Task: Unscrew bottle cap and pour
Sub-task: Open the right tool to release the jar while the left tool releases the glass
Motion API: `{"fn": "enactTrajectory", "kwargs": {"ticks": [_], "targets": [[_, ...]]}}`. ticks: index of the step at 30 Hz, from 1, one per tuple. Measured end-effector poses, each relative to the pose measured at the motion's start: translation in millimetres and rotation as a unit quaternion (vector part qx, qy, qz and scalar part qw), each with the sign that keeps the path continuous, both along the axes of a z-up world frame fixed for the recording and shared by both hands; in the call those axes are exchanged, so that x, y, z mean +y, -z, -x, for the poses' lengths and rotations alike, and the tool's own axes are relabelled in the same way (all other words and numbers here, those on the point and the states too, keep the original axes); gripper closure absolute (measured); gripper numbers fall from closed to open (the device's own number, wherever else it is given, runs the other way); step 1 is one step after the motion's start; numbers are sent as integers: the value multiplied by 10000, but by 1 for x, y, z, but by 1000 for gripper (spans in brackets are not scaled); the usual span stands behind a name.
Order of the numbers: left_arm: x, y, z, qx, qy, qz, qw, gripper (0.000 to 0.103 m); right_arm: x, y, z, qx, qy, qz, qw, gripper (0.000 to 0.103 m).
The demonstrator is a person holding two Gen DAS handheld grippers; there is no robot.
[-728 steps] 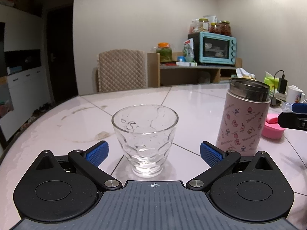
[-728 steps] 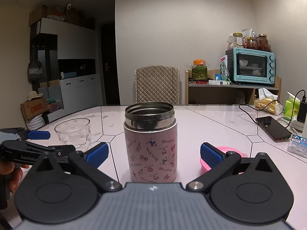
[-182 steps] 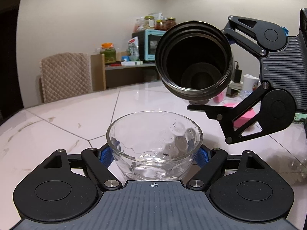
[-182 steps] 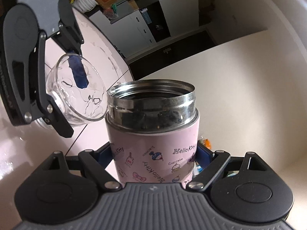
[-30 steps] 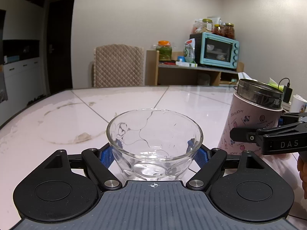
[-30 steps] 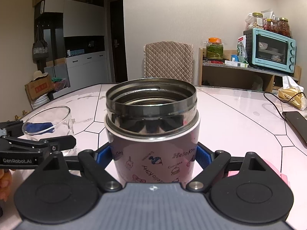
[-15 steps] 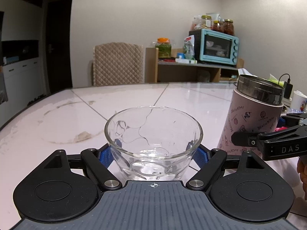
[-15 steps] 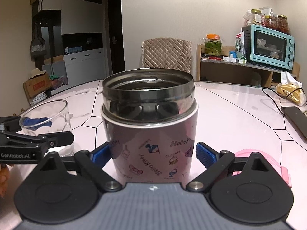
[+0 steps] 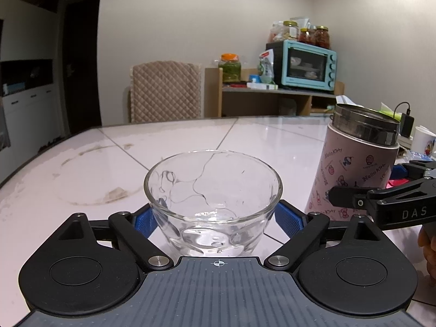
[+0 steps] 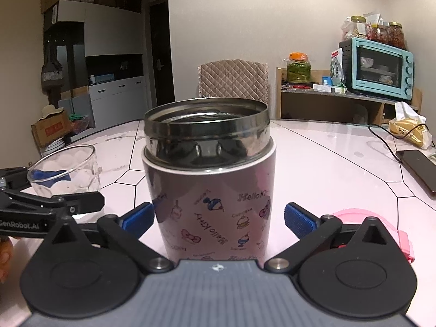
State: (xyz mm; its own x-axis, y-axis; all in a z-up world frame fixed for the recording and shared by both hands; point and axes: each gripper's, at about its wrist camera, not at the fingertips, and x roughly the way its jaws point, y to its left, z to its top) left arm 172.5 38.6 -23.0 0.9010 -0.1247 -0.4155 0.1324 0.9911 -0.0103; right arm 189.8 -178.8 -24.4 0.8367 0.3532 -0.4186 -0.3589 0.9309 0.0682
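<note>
Both tools just spread, left point(image 9: 218, 218) round glass point(image 9: 214, 190), right point(image 10: 219, 216) round flask point(image 10: 209, 177), pink lid point(image 10: 381, 226) beside

Pink lid point(image 10: 381, 218) partly hidden behind the right gripper point(image 10: 218, 219); foot of the pink bottle point(image 10: 209, 190) hidden by that gripper's body; inside of the bottle too dark to see; phone point(image 10: 419, 169) cut off at the right edge; hand point(image 9: 429, 248) cut off too; jar labels on the oven point(image 10: 378, 69) too small to read.
</note>
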Motion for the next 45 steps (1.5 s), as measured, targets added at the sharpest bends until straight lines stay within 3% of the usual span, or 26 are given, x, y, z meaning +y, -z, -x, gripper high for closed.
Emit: {"fn": "enactTrajectory", "kwargs": {"ticks": [45], "targets": [[1, 4, 27, 104, -94, -56, 9999, 8, -11, -1, 23, -7, 58, -210, 9998, 0]]}}
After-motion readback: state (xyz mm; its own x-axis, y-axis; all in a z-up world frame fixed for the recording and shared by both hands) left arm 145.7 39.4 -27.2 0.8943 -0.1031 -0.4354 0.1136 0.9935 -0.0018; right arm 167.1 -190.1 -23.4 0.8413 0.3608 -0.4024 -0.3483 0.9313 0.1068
